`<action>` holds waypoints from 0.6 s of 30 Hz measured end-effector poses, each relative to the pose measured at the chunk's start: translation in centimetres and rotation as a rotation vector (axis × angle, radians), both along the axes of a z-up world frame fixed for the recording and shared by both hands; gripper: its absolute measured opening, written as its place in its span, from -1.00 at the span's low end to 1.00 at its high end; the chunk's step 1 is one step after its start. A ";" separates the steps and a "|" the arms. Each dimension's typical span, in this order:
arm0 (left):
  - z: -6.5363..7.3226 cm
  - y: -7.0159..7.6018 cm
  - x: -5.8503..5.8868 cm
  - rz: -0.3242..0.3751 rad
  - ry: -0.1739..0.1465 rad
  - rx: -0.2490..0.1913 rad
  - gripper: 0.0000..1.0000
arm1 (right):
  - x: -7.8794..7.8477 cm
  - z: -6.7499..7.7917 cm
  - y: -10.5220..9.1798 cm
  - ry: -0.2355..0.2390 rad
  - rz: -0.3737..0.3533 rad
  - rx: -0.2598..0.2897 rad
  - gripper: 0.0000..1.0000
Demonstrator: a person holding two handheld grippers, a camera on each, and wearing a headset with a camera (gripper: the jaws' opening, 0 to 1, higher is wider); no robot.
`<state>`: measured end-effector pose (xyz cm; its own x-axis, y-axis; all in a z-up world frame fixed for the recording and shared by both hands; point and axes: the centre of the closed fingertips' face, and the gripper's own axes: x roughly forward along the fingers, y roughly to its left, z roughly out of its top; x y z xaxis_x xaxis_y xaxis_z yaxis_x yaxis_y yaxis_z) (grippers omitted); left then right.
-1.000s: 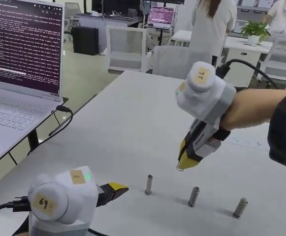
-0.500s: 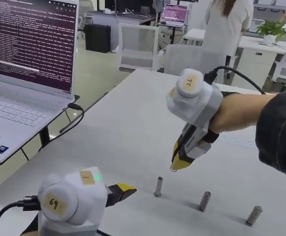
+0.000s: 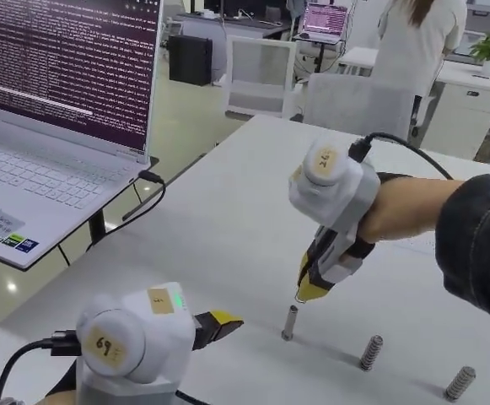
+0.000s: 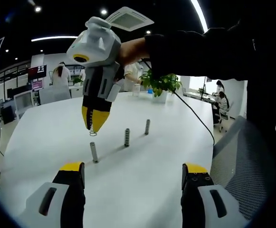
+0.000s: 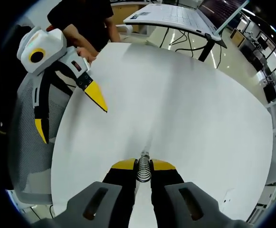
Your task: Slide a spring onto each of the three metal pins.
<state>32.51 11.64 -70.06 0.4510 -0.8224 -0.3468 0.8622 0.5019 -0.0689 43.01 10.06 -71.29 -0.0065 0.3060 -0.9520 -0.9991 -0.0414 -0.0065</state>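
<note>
Three metal pins stand in a row on the white table (image 3: 228,228). The left pin (image 3: 289,322) is bare; the middle pin (image 3: 371,353) and the right pin (image 3: 460,383) each carry a spring. My right gripper (image 3: 304,294) hovers just above the bare pin, tip down, shut on a small spring (image 5: 144,170). In the left gripper view that spring (image 4: 93,133) hangs over the bare pin (image 4: 94,152). My left gripper (image 4: 133,168) is open and holds nothing; it rests low at the table's near left (image 3: 219,322), pointing toward the pins.
An open laptop (image 3: 59,110) sits on a stand to the left, with a cable (image 3: 143,202) hanging beside the table edge. Chairs, desks and a standing person (image 3: 413,51) are beyond the far edge.
The right gripper has moved left with its spring, from off to the right of the bare pin to nearly over it. The left gripper has stayed put; the head camera has shifted.
</note>
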 end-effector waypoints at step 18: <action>-0.4 0.7 0.0 0.021 0.008 -0.011 0.60 | 0.4 -1.6 0.4 0.014 0.015 -0.031 -0.84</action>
<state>32.47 12.32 -70.44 0.4650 -0.8167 -0.3416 0.8510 0.5187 -0.0818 43.38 10.50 -72.90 -0.0238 0.2764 -0.9607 -0.9984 -0.0562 0.0085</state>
